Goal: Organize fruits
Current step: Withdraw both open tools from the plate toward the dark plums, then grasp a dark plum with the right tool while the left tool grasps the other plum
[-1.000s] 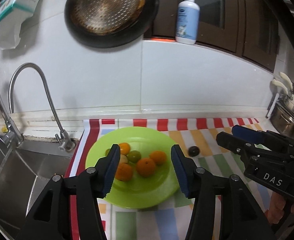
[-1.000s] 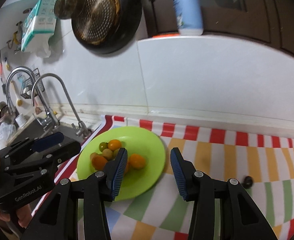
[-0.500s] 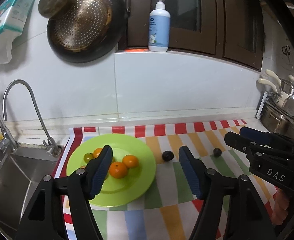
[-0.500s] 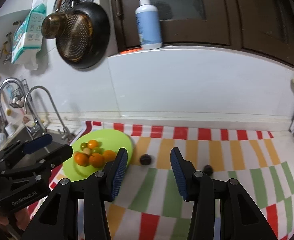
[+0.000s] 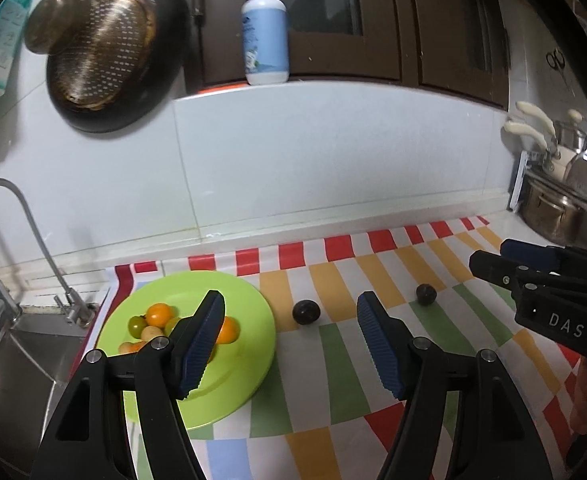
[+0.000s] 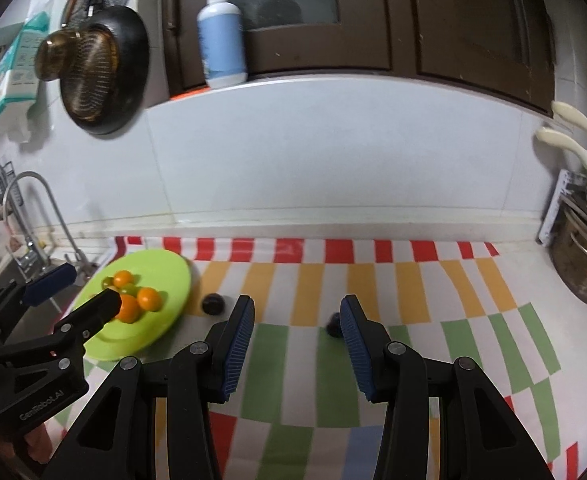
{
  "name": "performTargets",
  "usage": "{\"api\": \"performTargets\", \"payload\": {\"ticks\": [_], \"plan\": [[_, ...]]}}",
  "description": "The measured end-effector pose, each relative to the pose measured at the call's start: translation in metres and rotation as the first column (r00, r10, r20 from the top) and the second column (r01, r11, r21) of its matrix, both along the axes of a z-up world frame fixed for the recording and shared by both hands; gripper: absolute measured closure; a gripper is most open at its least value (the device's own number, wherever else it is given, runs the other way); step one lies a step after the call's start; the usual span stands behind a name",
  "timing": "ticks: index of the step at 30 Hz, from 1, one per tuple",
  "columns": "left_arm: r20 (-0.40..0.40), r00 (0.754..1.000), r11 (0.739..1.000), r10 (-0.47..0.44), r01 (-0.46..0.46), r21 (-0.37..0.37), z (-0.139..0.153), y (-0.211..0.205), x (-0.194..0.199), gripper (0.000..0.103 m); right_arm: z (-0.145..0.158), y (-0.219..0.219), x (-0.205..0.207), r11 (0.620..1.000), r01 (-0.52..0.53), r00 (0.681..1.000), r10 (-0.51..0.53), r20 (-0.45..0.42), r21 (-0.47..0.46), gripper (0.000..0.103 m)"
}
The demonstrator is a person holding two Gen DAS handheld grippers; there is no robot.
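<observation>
A green plate [image 5: 249, 364] [image 6: 173, 300] sits at the left of the striped mat and holds several oranges [image 5: 160, 314] [image 6: 149, 298] and small green and yellow fruits [image 5: 136, 324]. Two dark round fruits lie on the mat to its right: one [image 5: 306, 312] [image 6: 213, 304] near the plate, one [image 5: 426, 293] [image 6: 333, 326] farther right, partly behind my right finger. My left gripper [image 5: 291, 342] is open and empty above the plate's right edge. My right gripper [image 6: 296, 342] is open and empty above the mat.
A sink [image 5: 17, 360] with a tap [image 5: 33, 240] lies left of the mat. A steel pot [image 6: 585, 268] stands at the right. A pan [image 5: 105, 60] hangs on the wall and a soap bottle [image 5: 264, 28] stands on the ledge.
Both grippers have pulled back and shifted right, away from the plate. The two dark fruits on the mat came into view. Both stay open.
</observation>
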State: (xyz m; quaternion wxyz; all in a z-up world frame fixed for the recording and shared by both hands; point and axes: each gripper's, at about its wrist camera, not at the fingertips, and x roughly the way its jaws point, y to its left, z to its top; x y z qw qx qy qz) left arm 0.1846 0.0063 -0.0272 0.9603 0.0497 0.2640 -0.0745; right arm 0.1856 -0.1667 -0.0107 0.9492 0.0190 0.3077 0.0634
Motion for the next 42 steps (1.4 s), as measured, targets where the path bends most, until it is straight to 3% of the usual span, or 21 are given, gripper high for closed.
{"api": "performTargets", "payload": {"ticks": [16, 34, 42], "plan": [[-0.116, 0.992, 0.999, -0.039, 0.042, 0.021, -0.049, -0.019, 0.056, 0.037, -0.051, -0.015, 0.048, 0.998, 0.057, 0.992, -0.052, -0.119, 0.038, 0.057], [-0.289, 0.955, 0.998, -0.068, 0.059, -0.039, -0.085, -0.019, 0.116, 0.059, -0.091, -0.015, 0.092, 0.987, 0.135, 0.960, -0.110, -0.256, 0.082, 0.057], [-0.316, 0.947, 0.997, -0.062, 0.071, 0.018, -0.096, -0.028, 0.126, 0.066, -0.098, -0.018, 0.099, 0.986, 0.152, 0.952, -0.126, -0.279, 0.074, 0.059]]}}
